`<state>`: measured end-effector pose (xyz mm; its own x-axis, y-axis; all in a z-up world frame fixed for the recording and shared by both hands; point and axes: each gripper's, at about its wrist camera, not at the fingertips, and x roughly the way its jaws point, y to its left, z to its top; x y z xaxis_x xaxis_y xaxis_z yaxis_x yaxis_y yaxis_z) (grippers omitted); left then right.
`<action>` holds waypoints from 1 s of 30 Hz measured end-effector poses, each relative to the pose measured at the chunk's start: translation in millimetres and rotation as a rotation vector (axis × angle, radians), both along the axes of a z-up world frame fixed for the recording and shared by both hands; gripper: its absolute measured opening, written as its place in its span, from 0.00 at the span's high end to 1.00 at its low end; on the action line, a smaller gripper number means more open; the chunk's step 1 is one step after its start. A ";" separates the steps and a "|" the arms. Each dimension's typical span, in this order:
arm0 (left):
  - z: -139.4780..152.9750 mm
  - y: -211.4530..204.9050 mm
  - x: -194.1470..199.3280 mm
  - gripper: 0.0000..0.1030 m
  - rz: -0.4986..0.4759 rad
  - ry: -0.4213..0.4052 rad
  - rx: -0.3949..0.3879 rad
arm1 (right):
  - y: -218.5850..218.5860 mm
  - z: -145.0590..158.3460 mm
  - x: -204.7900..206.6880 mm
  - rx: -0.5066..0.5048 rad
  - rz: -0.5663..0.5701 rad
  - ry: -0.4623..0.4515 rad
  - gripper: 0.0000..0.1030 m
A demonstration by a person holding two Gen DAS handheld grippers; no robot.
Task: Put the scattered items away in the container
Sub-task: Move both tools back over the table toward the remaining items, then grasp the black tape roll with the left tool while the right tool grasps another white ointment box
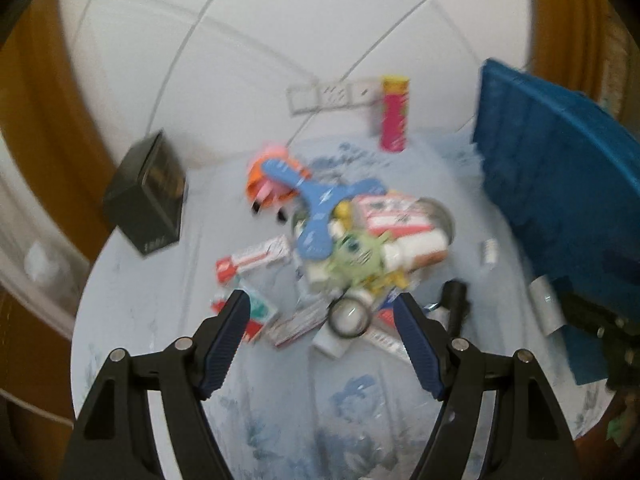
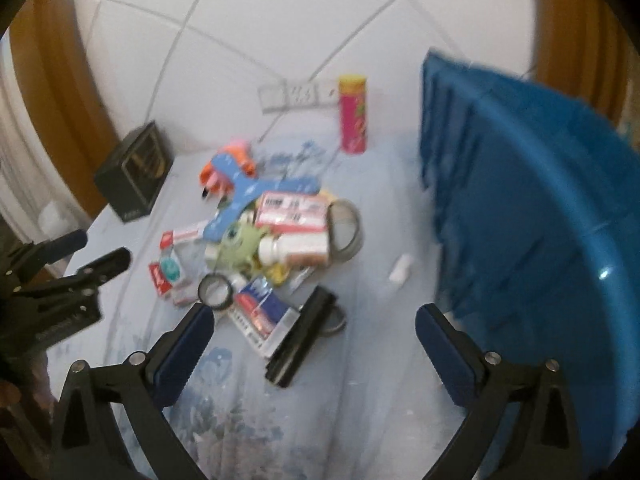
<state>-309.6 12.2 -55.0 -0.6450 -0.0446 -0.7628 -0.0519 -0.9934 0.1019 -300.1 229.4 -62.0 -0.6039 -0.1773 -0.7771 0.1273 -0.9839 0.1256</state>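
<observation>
A heap of small items lies mid-table: a blue three-armed boomerang toy (image 1: 316, 204) (image 2: 244, 196), a green plush (image 1: 352, 252) (image 2: 240, 246), a white bottle (image 2: 292, 248), red-white boxes (image 1: 256, 258), a black tape ring (image 1: 348, 316) (image 2: 216, 290) and a black stapler-like bar (image 2: 300, 340). The blue plastic basket (image 1: 552, 184) (image 2: 520, 208) stands at the right. My left gripper (image 1: 322, 312) is open and empty, above the near side of the heap. My right gripper (image 2: 316, 320) is open and empty, between heap and basket. The left gripper shows in the right wrist view (image 2: 100, 256).
A black box (image 1: 148, 196) (image 2: 132, 172) stands at the left, a pink and yellow can (image 1: 394, 114) (image 2: 352, 114) at the back by a wall socket strip. A small white tube (image 2: 400, 268) lies alone near the basket. The table has a pale floral cloth (image 1: 280, 420).
</observation>
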 end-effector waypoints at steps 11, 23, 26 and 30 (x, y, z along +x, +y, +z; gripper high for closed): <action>-94.1 -34.7 -11.9 0.28 0.092 -0.140 0.011 | 0.5 -88.6 -41.3 -0.047 0.048 -0.162 0.00; -127.9 -5.6 -55.5 0.29 -0.162 -0.154 -0.035 | -16.6 -120.5 -39.1 -0.067 -0.061 -0.236 0.40; -142.3 2.4 -65.4 0.29 -0.268 -0.170 -0.055 | -23.2 -128.4 -34.2 -0.080 -0.143 -0.249 0.40; -162.8 12.6 -77.0 0.29 -0.377 -0.193 -0.076 | -29.3 -137.0 -26.8 -0.097 -0.252 -0.252 0.40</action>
